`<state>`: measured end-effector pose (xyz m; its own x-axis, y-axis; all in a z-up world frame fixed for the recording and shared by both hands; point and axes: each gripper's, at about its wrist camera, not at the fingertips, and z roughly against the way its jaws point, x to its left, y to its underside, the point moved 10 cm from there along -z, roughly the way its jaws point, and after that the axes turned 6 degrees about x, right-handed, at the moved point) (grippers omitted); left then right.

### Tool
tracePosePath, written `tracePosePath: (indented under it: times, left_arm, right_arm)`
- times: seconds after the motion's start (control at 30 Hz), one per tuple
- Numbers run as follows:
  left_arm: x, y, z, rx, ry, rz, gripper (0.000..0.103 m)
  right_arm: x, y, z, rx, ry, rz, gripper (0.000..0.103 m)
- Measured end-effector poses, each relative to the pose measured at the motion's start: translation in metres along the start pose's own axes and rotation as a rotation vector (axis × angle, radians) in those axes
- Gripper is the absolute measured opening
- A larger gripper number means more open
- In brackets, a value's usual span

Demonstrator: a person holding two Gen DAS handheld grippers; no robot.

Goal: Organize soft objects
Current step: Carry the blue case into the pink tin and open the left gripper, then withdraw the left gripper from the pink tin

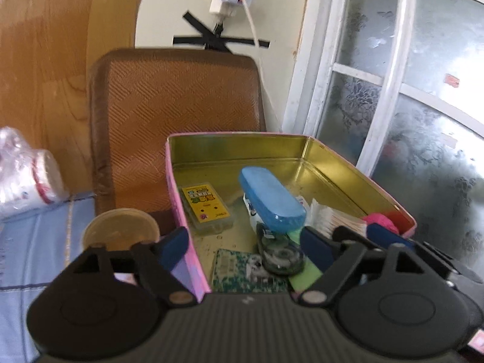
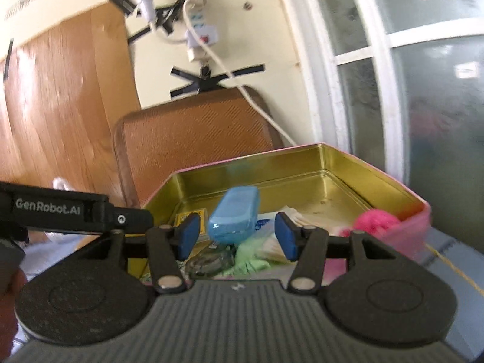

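Note:
A pink tin box with a gold inside stands open on a blue cloth; it also shows in the right wrist view. In it lie a blue case, a yellow card box, a tape roll, a green cloth, white cotton swabs and a pink fluffy ball. My left gripper is open, astride the tin's near left wall. My right gripper is open at the tin's near edge, facing the blue case.
A brown woven cushion leans on the wall behind the tin. A round lidded jar stands left of the tin, with plastic-wrapped paper cups further left. A frosted window is on the right. A power strip and cable hang above.

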<state>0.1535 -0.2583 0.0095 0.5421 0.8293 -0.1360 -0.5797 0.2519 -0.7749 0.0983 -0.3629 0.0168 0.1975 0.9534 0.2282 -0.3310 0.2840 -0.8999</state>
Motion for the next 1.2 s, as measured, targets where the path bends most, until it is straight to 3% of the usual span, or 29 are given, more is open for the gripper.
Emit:
tracePosePath:
  times: [0.27,0.7,0.97,1.2]
  left_arm:
    - [0.010,0.026,0.057,-0.042,-0.088,-0.003,0.103]
    - [0.031,0.082,0.105,-0.006,-0.211,0.005,0.103]
    - [0.037,0.094,0.118,-0.014,-0.194,0.046,0.103]
    - [0.041,0.097,0.121,-0.012,-0.247,0.025,0.103]
  right_arm:
    - [0.000,0.005,0.035,-0.007,-0.009,-0.039,0.061]
    - [0.030,0.021,0.067,0.094,-0.101,-0.129,0.075]
    - [0.047,0.025,0.074,0.105,-0.104,-0.121,0.080]
    - [0.050,0.029,0.069,0.125,-0.112,-0.127,0.081]
